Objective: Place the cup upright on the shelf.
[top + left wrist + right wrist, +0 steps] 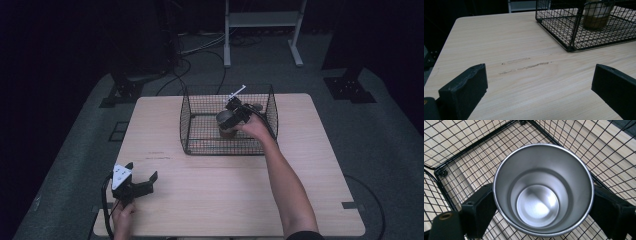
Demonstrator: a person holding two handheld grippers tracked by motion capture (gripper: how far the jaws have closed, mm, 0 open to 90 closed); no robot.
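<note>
Forearm outstretched, our right gripper [233, 116] clamps the steel cup [543, 188] inside the wire basket [192, 122]; left gripper [142, 181] gapes empty near the table's [225, 190] front-left corner.

Pale wood grain across the table [225, 200], with a few darker scuff streaks near the black wire basket [200, 120]. Black square grid for that basket's walls and floor. Inside the basket, silver-grey steel cup [541, 190], shiny within, brownish towards its base. Black jaws on both grippers; light grey plate beside the basket's near left.
</note>
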